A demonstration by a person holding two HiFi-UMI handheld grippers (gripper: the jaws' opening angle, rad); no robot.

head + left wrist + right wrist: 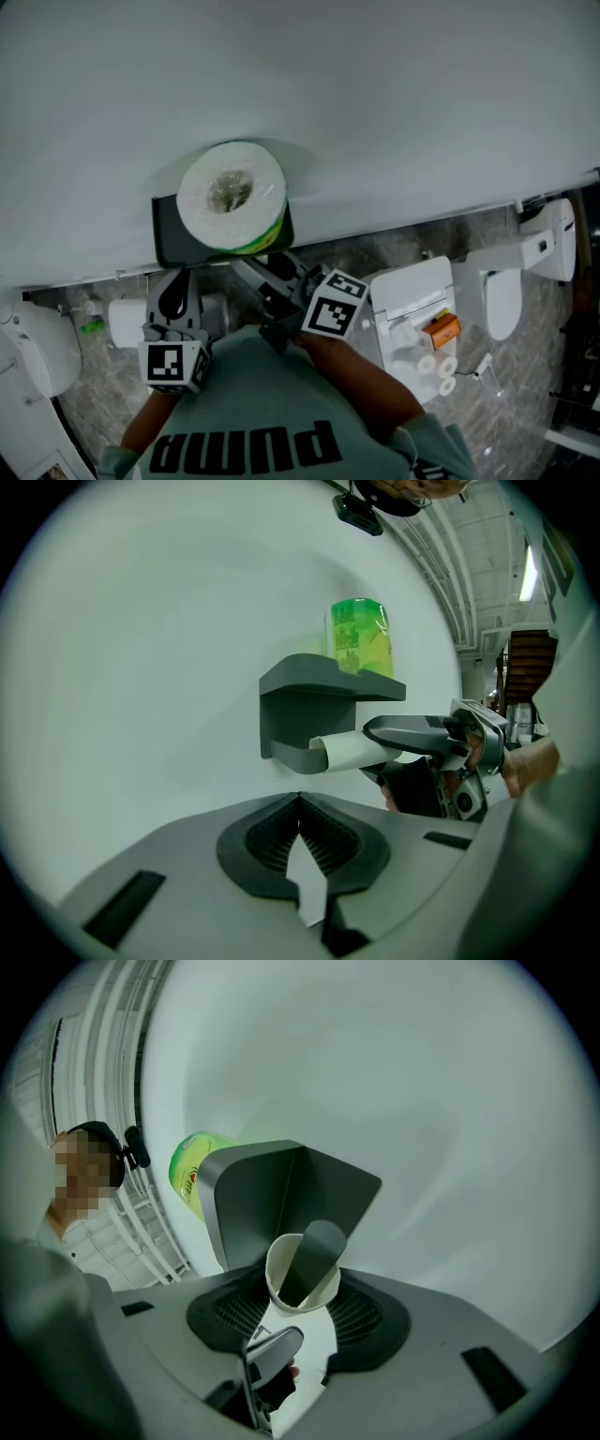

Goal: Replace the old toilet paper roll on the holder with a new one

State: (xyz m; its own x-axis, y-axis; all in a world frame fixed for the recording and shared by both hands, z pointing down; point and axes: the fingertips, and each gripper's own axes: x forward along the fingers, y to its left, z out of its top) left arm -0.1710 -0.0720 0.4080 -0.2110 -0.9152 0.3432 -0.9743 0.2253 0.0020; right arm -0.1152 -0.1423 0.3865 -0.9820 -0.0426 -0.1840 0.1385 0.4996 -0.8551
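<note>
Right gripper view: right claw clamped on empty tube on holder arm; left claw together, near holder; new roll atop holder. Risk: skewed pull jamming tube, jolting new roll off.

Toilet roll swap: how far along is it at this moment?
Done: the wrapped new roll is staged on top of the holder. In hand: the right gripper is clamped on the empty cardboard tube, which sits on the holder's arm. Left: slide the tube off, unwrap the new roll, thread it on.
</note>
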